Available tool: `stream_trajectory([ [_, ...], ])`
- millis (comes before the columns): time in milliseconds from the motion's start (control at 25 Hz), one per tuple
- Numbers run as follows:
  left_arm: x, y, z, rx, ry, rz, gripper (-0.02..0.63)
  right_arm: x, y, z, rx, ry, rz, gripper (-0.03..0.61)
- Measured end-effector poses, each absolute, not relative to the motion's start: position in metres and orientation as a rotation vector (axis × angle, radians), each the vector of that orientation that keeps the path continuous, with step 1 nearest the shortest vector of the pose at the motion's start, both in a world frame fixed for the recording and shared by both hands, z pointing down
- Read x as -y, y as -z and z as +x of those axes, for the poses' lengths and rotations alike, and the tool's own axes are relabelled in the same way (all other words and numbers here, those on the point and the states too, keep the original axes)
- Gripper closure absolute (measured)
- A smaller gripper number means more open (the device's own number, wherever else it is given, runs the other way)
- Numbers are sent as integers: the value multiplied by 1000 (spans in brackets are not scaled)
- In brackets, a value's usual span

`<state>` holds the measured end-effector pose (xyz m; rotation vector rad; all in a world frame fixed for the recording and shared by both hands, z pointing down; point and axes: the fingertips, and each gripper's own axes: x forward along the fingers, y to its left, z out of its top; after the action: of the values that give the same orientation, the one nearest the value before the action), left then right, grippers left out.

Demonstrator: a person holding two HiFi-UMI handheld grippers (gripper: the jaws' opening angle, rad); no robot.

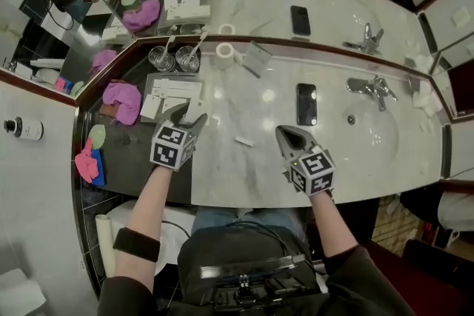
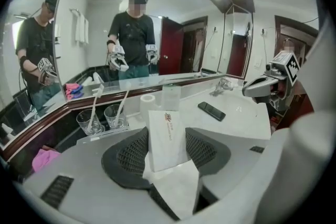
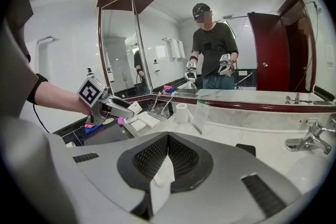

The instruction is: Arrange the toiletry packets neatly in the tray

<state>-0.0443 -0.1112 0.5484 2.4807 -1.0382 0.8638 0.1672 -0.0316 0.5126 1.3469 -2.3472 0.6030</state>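
Left gripper [image 2: 167, 134]: fingers part-way spread and pinching a white packet [image 2: 166, 119] by its sides. The packet stands upright between the pads, printed face towards the camera.
Right gripper [image 3: 168, 139]: fingers pressed together on a thin white sachet [image 3: 161, 178]. Its edge hangs out beneath the pads, towards the palm.
Tray [image 1: 194, 78]: just beyond the left fingertips in the head view, on the dark end of the counter. It is well off to the left of the right fingertips.
Packets in tray [image 1: 176, 90]: several white ones lie flat inside. Some overlap, and they do not look squared up.
Loose packet [image 1: 244, 140]: a small white one on the marble between the two grippers, touching neither.
Done so far: most packets appear to be in the tray already.
Left to do: by my reading, the two held packets need placing. After that the loose one needs fetching and the pile needs straightening.
Nearby: a phone [image 1: 306, 103] lies ahead of the right fingertips, and two glasses [image 1: 175, 58] stand beyond the tray.
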Motion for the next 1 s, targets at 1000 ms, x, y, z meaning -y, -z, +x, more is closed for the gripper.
stream_trajectory([
  [1000,20,-664,3,913,-893,2161,388,22,-501,194,2364,-598,1317,563],
])
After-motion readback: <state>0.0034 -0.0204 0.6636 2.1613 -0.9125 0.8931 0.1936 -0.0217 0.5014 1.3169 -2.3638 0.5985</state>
